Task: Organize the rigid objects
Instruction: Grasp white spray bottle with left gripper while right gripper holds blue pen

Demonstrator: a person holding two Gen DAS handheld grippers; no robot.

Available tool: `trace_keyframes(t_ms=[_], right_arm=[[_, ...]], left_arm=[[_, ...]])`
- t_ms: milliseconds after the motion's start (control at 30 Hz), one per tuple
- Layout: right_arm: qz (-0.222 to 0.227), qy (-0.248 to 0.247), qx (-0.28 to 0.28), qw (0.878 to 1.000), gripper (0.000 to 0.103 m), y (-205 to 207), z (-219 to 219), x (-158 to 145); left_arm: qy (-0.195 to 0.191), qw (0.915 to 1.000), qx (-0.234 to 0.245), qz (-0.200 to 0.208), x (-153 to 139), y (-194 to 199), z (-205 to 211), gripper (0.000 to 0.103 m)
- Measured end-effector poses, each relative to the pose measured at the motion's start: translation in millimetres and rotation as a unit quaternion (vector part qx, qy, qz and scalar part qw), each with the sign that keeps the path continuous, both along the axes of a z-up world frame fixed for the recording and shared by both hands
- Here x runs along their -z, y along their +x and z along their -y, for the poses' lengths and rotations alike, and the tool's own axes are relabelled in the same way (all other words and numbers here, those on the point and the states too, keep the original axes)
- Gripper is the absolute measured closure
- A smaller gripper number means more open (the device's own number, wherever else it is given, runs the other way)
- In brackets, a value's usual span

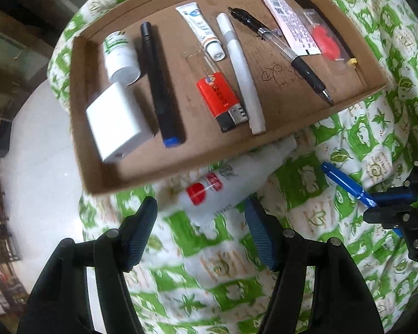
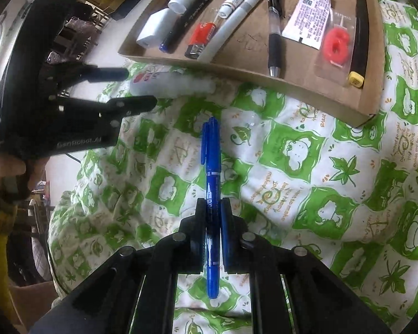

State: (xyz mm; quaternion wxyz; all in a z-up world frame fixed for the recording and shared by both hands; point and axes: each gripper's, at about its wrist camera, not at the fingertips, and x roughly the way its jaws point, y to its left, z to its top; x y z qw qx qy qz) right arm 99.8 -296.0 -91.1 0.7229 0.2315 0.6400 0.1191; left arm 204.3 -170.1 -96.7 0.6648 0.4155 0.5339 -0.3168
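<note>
Cardboard tray full of pens, tubes; right fingers clamping blue marker, left fingers wide, empty.

My right gripper pointed steeply down, jaws clamped on the blue marker. My left gripper also aimed down, jaws apart, nothing between the pads. A hand gripped its handle.

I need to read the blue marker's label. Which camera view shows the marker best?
The right wrist view: the blue marker runs full length down the centre, printing facing the camera, clamped in the right gripper. The left wrist view catches only its cap end at the right edge.
</note>
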Motion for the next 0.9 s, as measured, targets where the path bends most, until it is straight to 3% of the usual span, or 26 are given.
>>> trace_keyframes(t_ms=[267, 367, 500, 600, 767, 900], right_arm=[[-0.005, -0.003, 0.013, 1.0, 0.095, -2.3, 9.5, -0.6], [-0.009, 0.003, 0.019, 1.0, 0.095, -3.6, 12.2, 1.1], [-0.012, 0.013, 0.027, 0.999, 0.095, -5.0, 18.7, 1.1], [-0.017, 0.02, 0.035, 0.999, 0.095, -6.2, 23.3, 4.1], [-0.023, 0.039, 0.045, 0.998, 0.095, -12.0, 30.9, 5.3], [-0.032, 0.064, 0.043, 0.996, 0.095, -24.7, 25.0, 8.8]], left_arm=[[0.032, 0.9988, 0.036, 0.012, 24.1, 4.5, 25.6, 0.04], [0.024, 0.9988, 0.039, 0.015, 21.3, 0.8, 27.3, 0.051], [0.015, 0.999, 0.025, -0.035, 20.2, -10.8, 23.6, 0.067], [0.005, 0.9977, 0.016, -0.066, 19.8, -25.0, 17.8, 0.073], [-0.018, 0.992, -0.052, -0.113, 24.3, -47.7, -9.5, 0.074], [-0.041, 0.9863, -0.108, -0.118, 28.3, -59.3, -36.3, 0.074]])
